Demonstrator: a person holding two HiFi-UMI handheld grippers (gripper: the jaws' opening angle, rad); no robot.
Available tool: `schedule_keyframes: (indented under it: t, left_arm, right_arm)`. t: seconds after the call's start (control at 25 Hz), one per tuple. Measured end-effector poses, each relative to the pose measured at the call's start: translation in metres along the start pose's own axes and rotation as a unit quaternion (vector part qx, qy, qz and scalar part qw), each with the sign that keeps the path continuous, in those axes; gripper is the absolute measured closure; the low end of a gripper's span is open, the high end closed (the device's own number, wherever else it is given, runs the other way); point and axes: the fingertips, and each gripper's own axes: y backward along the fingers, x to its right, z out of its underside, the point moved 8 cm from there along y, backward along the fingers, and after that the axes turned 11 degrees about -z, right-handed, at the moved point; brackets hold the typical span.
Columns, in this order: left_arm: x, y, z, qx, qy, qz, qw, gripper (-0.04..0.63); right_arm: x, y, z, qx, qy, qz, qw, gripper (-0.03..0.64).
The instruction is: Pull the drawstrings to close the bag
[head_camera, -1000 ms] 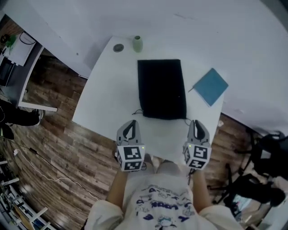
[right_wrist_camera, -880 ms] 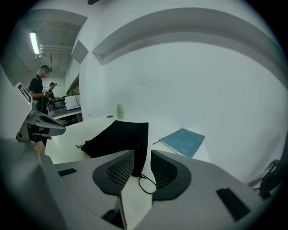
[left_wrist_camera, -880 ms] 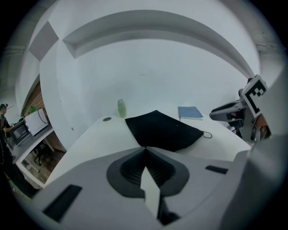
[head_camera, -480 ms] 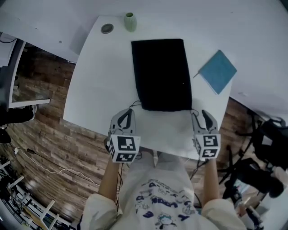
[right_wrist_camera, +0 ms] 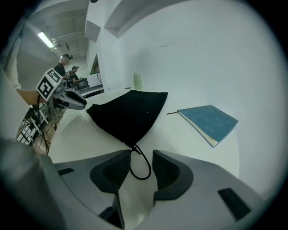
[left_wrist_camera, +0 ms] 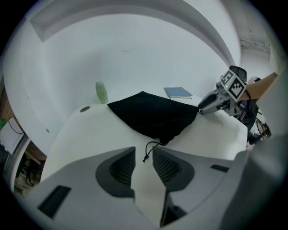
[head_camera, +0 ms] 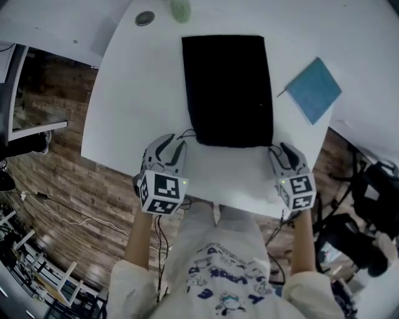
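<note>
Black fabric of the drawstring bag (head_camera: 227, 87) lies flat on the white table (head_camera: 137, 106), its long sides running away from the person and its near edge facing the two grippers, with a cord coming out at each near corner. Just off the near left corner sits the left gripper (head_camera: 169, 144); its jaws are opening, and the left gripper view shows the knotted end of the left drawstring (left_wrist_camera: 146, 150) lying in the gap between the ribbed pads, with neither pad pressing on it. At the near right corner the right gripper (head_camera: 283, 151) has its jaws spread wide, and the right gripper view shows the loop of the right drawstring (right_wrist_camera: 150, 169) resting on the table between them, running close past the left pad and well clear of the other, not clamped. A blue notebook (head_camera: 315, 89) lies to the right of the bag, apart from it, near the table's right edge. At the far edge of the table stand a pale green vase (head_camera: 181, 9) and, beside it to the left, a small round dark disc (head_camera: 144, 18). Brown wooden flooring (head_camera: 56, 174) shows beyond the table's left side
</note>
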Motion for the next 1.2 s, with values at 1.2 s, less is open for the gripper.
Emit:
schedule_keyframes:
  t: [1.2]
  left_arm:
    - [0.016,-0.015,-0.011,-0.087,-0.004,0.001,0.9962,0.586]
  right_arm:
    - [-0.001,0.017,0.003,0.030,-0.058,0.005,0.998,0.607]
